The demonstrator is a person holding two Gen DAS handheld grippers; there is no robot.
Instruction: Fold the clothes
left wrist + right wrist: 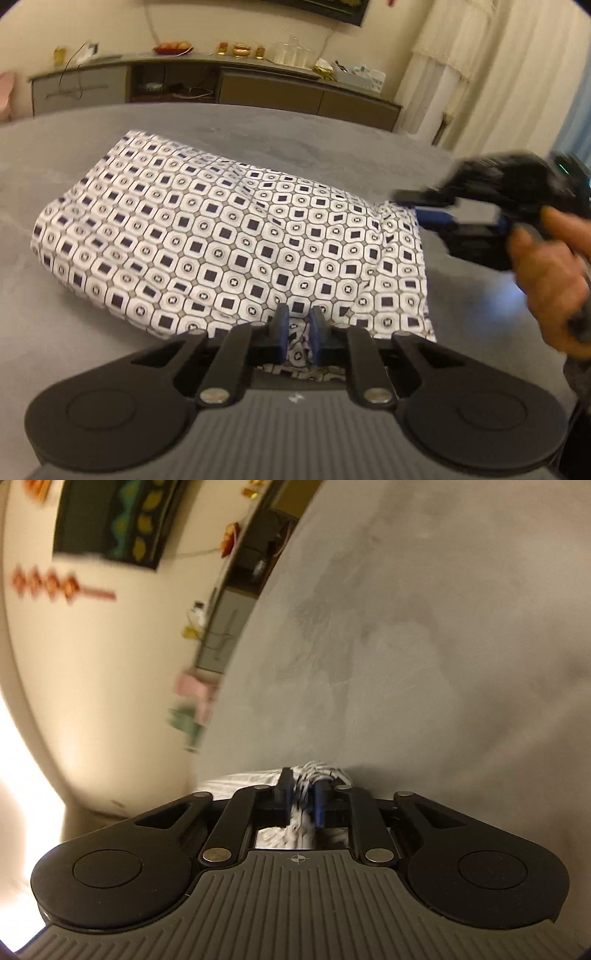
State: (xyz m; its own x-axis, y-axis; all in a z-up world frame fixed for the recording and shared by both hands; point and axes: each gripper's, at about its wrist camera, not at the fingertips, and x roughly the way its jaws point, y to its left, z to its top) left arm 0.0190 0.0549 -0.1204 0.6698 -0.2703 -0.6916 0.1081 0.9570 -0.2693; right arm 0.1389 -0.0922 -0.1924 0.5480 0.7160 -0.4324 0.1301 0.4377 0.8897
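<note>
In the left wrist view, a patterned garment (229, 240), white with dark squares and rings, lay across the middle of the frame on a grey bench (92, 350). Its long axis ran from the upper left toward the lower right.

My left hand-held gripper (296, 328) sat at the bottom centre, its pads clamped on the garment's near edge.

My right hand-held gripper (424, 206) reached in from the right side of the frame, blurred, meeting the garment's right corner; my hand (546, 273) wrapped its handle. In the right wrist view, that gripper (303, 795) was closed on a bunched strip of the patterned cloth (314, 771).

So both grippers held one end of the garment, the left nearer me. I judged the fold would carry that end toward the upper left.

Bare grey bench lay beyond the garment, up to a far edge with a sideboard (221, 85) behind it, giving open room.
</note>
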